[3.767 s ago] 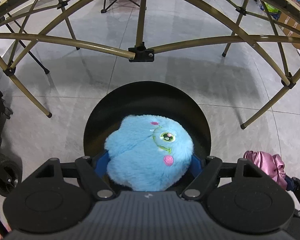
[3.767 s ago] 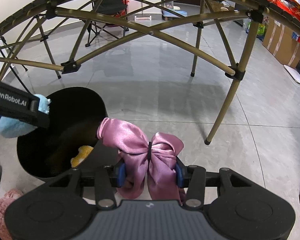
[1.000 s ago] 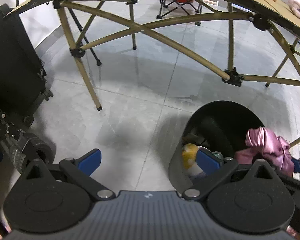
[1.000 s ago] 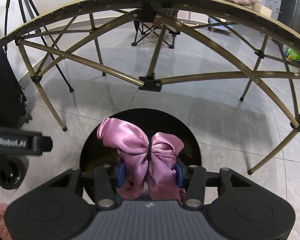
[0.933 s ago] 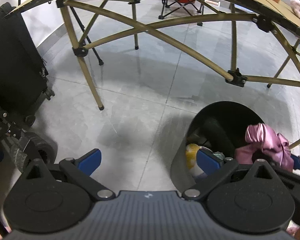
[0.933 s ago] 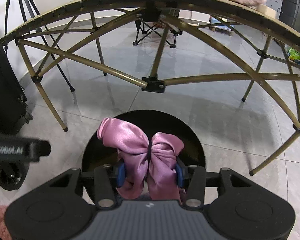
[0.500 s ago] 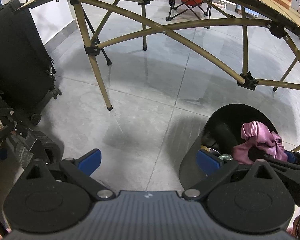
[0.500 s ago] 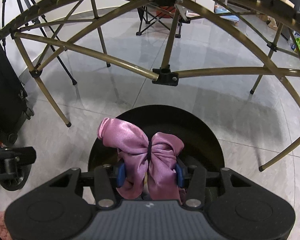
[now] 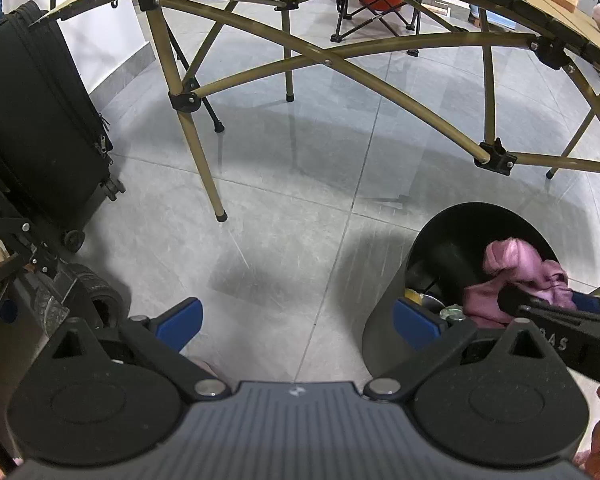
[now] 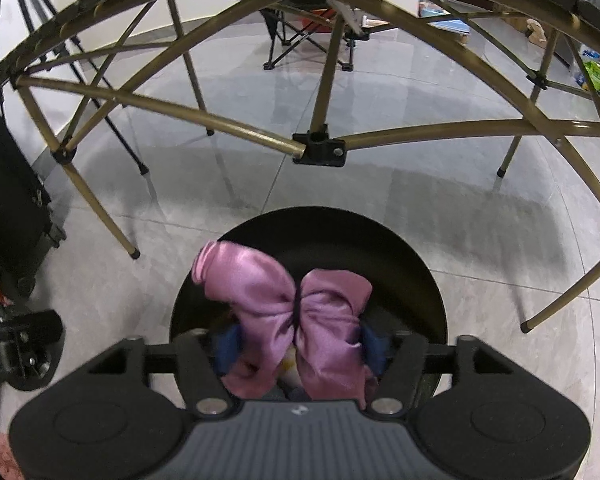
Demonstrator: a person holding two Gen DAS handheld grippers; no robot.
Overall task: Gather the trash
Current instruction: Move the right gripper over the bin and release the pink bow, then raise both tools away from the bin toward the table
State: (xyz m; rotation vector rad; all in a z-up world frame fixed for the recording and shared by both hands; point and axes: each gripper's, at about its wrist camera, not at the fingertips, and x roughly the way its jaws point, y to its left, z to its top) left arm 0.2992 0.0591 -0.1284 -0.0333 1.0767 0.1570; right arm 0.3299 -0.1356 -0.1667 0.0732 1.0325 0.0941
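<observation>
- Grey tiled floor (image 9: 300, 208) under a folding table frame (image 10: 320, 148) of olive tubes; black suitcase (image 9: 32, 120) at 9 o'clock in my left wrist view.
- Black bin (image 10: 420, 280) stands on the floor, directly ahead of my right gripper (image 10: 300, 346); in the left wrist view it sits at 4 o'clock.
- Pink satin bow (image 10: 288, 312) hangs between the right gripper's blue pads, over the bin's mouth. Jaws are opening; the pads look just clear of the fabric, though the frame is blurred there.
- Left wrist view confirms: the bow (image 9: 520, 276) is inside the bin's rim line, the right gripper's black fingers (image 9: 548, 312) across it.
- Something yellow and other items lie low in the bin, too small for me to name.
- My left gripper (image 9: 296, 320) is spread wide, nothing between its blue pads, floor below it; its right pad overlaps the bin's near wall in the picture.
</observation>
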